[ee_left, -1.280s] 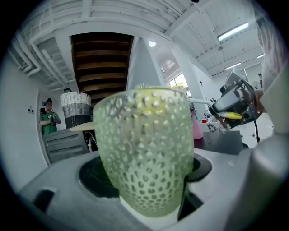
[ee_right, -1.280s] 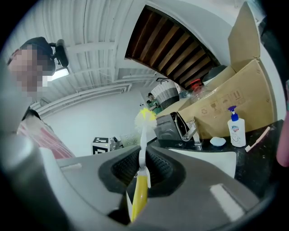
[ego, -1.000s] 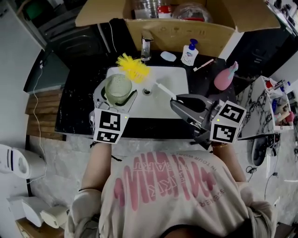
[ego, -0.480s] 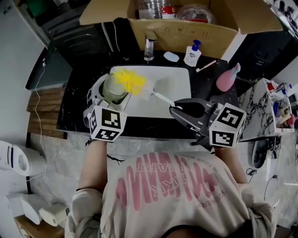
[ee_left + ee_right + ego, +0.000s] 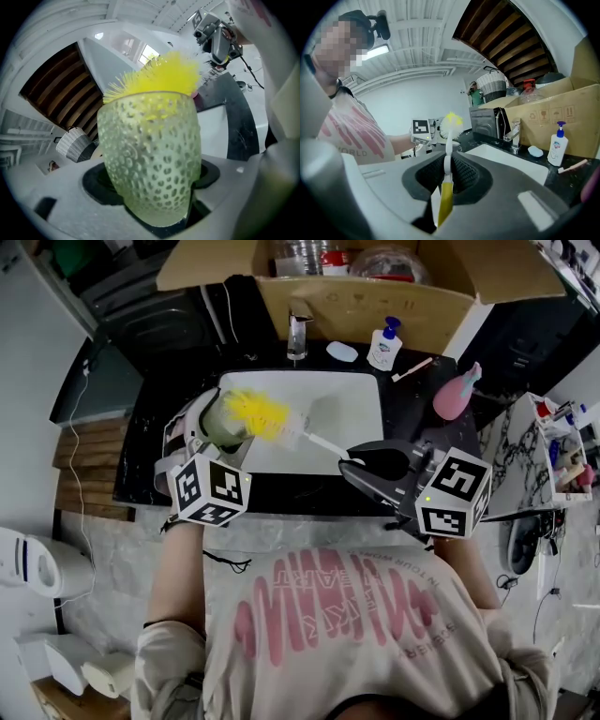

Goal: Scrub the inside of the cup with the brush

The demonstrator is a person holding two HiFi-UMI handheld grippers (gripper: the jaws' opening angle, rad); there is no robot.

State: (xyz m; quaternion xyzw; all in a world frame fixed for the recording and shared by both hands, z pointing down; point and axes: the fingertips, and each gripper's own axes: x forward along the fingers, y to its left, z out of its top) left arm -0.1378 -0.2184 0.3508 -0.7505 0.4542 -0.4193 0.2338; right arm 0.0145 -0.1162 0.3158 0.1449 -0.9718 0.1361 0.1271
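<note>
Our left tool [image 5: 208, 435] clamps the cup [image 5: 150, 159], mouth facing our right tool [image 5: 356, 463], which pinches the brush [image 5: 446, 185] roughly along the cup's axis, bristles at its rim.

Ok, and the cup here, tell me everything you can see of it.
The cup is a pale green, translucent tumbler with a dimpled wall, glass or plastic by its look. The left tool is clamped on its lower part, holding it tipped over the left side of the white sink. The brush's yellow bristles fill its mouth and stick out past the rim. No handle shows.
</note>
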